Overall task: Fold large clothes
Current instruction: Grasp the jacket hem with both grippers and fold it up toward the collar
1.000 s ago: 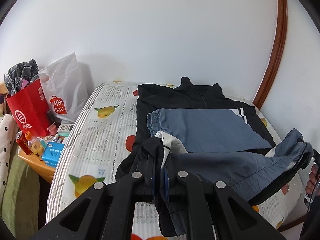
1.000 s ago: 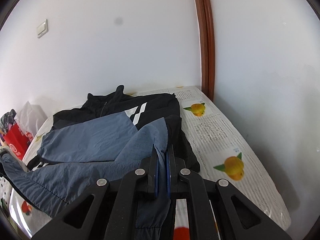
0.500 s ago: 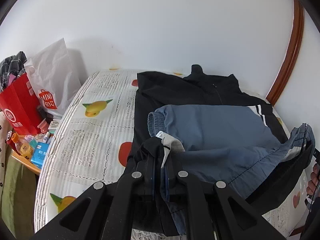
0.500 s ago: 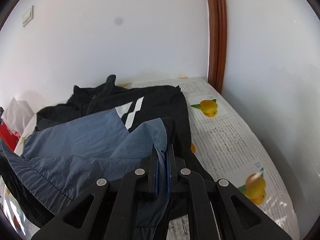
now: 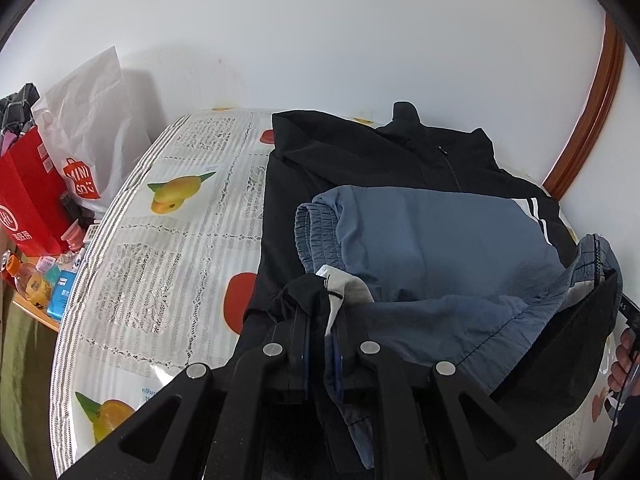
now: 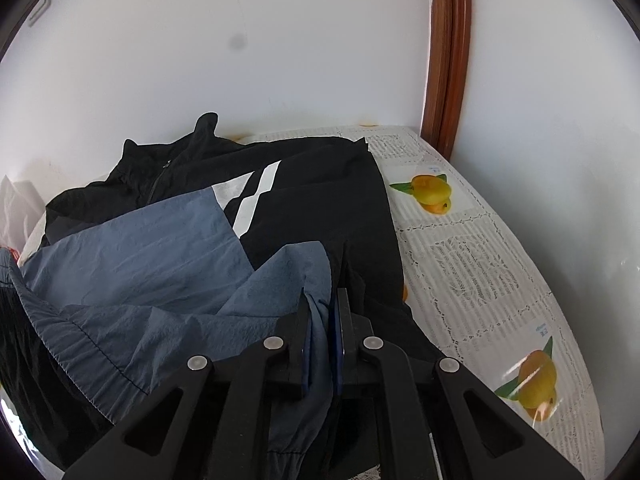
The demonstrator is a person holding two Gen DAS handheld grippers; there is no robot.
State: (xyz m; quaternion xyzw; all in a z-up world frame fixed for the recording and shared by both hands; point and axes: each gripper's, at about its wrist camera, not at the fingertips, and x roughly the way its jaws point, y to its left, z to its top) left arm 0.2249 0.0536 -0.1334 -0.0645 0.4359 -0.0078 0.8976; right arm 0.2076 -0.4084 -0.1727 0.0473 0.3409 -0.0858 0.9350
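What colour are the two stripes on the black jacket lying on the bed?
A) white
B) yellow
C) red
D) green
A: the jacket shows two white stripes slanting across its black cloth, right where the blue part ends, in the right wrist view.

We see jacket (image 5: 372, 168) in black w/ blue-grey panels & two white diagonal stripes (image 6: 256, 196). Bedsheet (image 5: 160, 240) is white/grey, lace-like print blocks plus yellow-orange fruit w/ green leaves, red spots. Grippers' arms black, pads (image 6: 340, 336) blue. Paper bag (image 5: 28, 196) red w/ white logo; plastic bag (image 5: 92, 120) white w/ red logo. Door frame (image 6: 448, 60) reddish-brown; wall (image 5: 320, 40) white.
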